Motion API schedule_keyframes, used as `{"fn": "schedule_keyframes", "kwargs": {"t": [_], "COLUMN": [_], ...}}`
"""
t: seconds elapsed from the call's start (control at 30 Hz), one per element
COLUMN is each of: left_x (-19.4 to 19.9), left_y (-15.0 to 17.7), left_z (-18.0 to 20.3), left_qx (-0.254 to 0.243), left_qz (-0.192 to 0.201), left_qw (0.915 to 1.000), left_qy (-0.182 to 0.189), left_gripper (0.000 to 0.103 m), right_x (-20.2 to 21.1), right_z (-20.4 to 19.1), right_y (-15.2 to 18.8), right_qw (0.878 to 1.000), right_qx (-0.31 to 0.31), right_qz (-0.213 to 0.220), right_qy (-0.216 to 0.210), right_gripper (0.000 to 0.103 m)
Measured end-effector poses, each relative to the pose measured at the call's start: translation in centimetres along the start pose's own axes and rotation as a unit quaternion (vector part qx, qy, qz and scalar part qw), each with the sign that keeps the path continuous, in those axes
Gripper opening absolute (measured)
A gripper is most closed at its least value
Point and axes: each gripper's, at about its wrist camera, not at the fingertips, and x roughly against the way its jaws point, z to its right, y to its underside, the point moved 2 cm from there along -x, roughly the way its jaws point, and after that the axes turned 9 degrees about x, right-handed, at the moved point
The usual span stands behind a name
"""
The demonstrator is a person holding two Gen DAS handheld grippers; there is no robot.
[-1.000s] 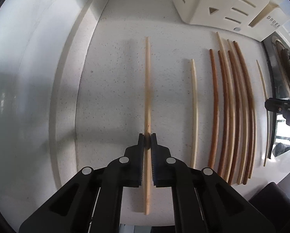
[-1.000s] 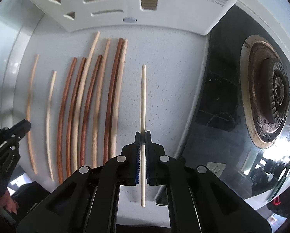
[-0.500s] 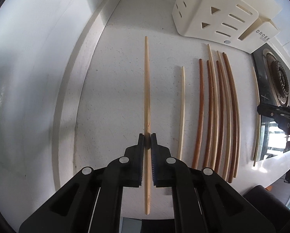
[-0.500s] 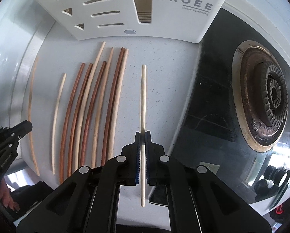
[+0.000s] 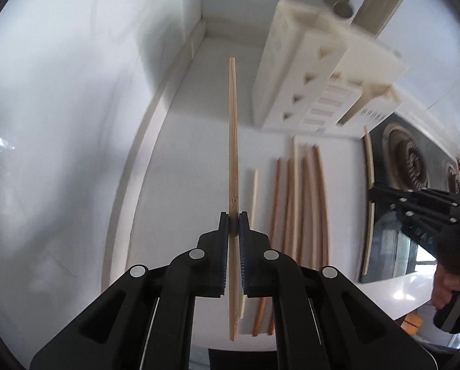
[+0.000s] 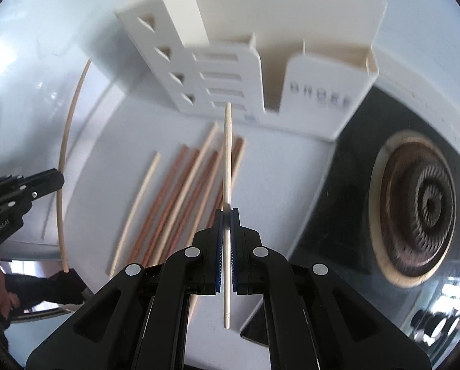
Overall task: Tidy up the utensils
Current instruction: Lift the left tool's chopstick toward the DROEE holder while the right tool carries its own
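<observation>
My left gripper (image 5: pixel 234 222) is shut on a light bamboo chopstick (image 5: pixel 233 141), held well above the counter and pointing at the far wall. My right gripper (image 6: pixel 226 217) is shut on a pale chopstick (image 6: pixel 227 160) whose tip points at the cream utensil holder (image 6: pixel 319 92). The holder also shows in the left wrist view (image 5: pixel 319 92). Several brown and pale chopsticks (image 5: pixel 300 203) lie side by side on the white counter, and they show in the right wrist view (image 6: pixel 180 191) too. Each gripper appears in the other's view: right (image 5: pixel 373 192), left (image 6: pixel 59 180).
A black glass hob with a gas burner (image 6: pixel 421 209) lies right of the counter. A white wall and raised counter edge (image 5: pixel 143 141) run along the left. The counter's front edge (image 6: pixel 45 243) is close below.
Both grippers have lifted their chopsticks off the counter and tilted up towards the utensil holder, which now looks nearer and more upright. The chopsticks lying on the counter have not moved.
</observation>
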Motion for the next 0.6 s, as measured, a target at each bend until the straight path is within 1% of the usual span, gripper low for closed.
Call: {"fn": "schedule_keyframes", "kwargs": {"t": [0.1, 0.13, 0.2, 0.23, 0.37, 0.43, 0.6], "left_x": [1.1, 0.7, 1.4, 1.3, 2.0, 2.7, 3.7], "left_y": [-0.6, -0.8, -0.9, -1.1, -1.7, -2.1, -3.1], "left_z": [1.7, 2.8, 3.4, 4.3, 5.6, 6.2, 7.4], "left_qx": [0.007, 0.009, 0.005, 0.005, 0.008, 0.009, 0.011], "left_qz": [0.015, 0.021, 0.036, 0.042, 0.059, 0.071, 0.099], "left_qw": [0.9998, 0.9997, 0.9993, 0.9991, 0.9982, 0.9974, 0.9948], "left_qy": [0.004, 0.007, 0.001, -0.002, 0.009, 0.012, 0.021], "left_gripper": [0.006, 0.006, 0.006, 0.006, 0.006, 0.006, 0.006], "right_x": [1.6, 2.2, 3.2, 3.8, 4.7, 5.6, 6.3], "right_z": [0.2, 0.2, 0.2, 0.4, -0.1, 0.0, 0.3], "right_y": [0.1, 0.1, -0.4, -0.8, -2.8, -3.1, -4.0], "right_qw": [1.0, 0.999, 0.998, 0.998, 0.996, 0.994, 0.989], "right_qx": [0.011, 0.018, 0.029, 0.034, 0.049, 0.06, 0.07], "right_qz": [0.027, 0.037, 0.047, 0.051, 0.076, 0.093, 0.125], "right_qy": [-0.002, -0.002, -0.001, 0.001, 0.011, 0.019, 0.027], "right_gripper": [0.005, 0.005, 0.005, 0.005, 0.005, 0.005, 0.005]}}
